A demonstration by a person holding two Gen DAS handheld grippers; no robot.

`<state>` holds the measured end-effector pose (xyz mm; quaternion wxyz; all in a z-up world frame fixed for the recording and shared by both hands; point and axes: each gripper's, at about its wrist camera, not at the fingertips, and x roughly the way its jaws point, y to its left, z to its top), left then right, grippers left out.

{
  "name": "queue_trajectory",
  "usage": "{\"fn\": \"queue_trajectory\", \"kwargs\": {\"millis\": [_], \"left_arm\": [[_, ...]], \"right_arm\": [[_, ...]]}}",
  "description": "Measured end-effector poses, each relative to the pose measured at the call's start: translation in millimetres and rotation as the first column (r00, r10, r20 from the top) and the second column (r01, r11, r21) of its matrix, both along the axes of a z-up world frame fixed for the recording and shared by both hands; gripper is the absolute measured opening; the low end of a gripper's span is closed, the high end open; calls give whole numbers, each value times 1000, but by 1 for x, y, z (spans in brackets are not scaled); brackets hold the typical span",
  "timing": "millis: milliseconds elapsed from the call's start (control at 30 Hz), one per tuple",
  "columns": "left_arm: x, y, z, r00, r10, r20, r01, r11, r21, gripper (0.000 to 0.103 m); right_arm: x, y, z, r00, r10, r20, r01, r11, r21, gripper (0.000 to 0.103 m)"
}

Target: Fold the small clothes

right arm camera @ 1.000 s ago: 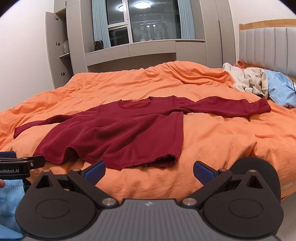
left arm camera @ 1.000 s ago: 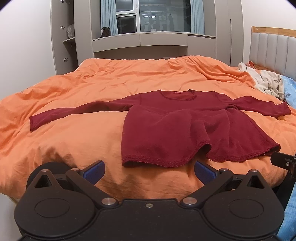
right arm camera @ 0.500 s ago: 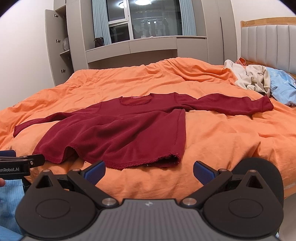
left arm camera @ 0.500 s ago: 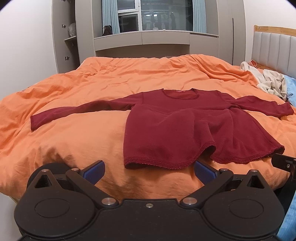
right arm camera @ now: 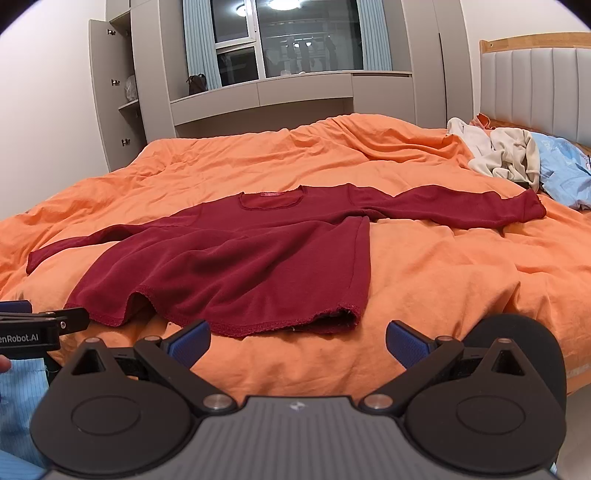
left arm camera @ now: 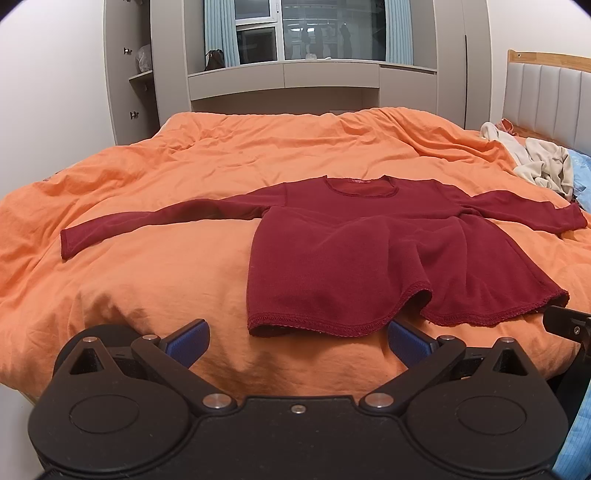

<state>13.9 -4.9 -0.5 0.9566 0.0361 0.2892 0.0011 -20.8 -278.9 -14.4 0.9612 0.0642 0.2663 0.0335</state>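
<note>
Nearest us, along the bottom of the left wrist frame, our left gripper (left arm camera: 297,338) has its blue-padded fingers (left arm camera: 186,336) spread wide, released, nothing between them. Same in the right wrist frame: our right gripper (right arm camera: 297,338) is spread apart, blue pads (right arm camera: 406,341) clear of the cloth, holding nothing. Both hover just short of the near edge of the bed.

At the lower left of the right wrist frame we see the black side of the left gripper, with a strip of light blue striped fabric (right arm camera: 18,384) below it.

Next out: the dark red long-sleeved knit top (left arm camera: 369,254) lies spread on the rumpled orange duvet (left arm camera: 166,266), centre of frame in both views. Its hem faces us, close to the bed edge; the neckline (left arm camera: 362,186) points away, toward the far wall. The body's long axis runs near to far. The sleeves stretch across the frame, one to the left edge (left arm camera: 110,230), the other to the right (left arm camera: 535,212), so the widest span runs left to right. The hem is wavy, with one raised fold near its middle.

Farther, at upper right, a heap of cream-coloured clothes (right arm camera: 498,155) sits on the duvet beside a pale blue fabric item (right arm camera: 561,170), near the grey padded headboard (right arm camera: 535,85).

Farthest, top centre: grey built-in cabinets (left arm camera: 284,79) under a dark window (left arm camera: 314,29) with blue curtains.
</note>
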Motion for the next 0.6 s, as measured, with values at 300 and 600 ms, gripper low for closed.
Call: {"fn": "queue_trajectory", "kwargs": {"millis": [300,600], "left_arm": [[0,0,0,1000,0,-1,0,1000,0,102],[2,1,-1,1000,3,-3,-3,1000,-1,102]], "right_arm": [[0,0,0,1000,1,-1,-1,1000,1,103],[0,-1,0,1000,0,-3,0,1000,0,103]]}}
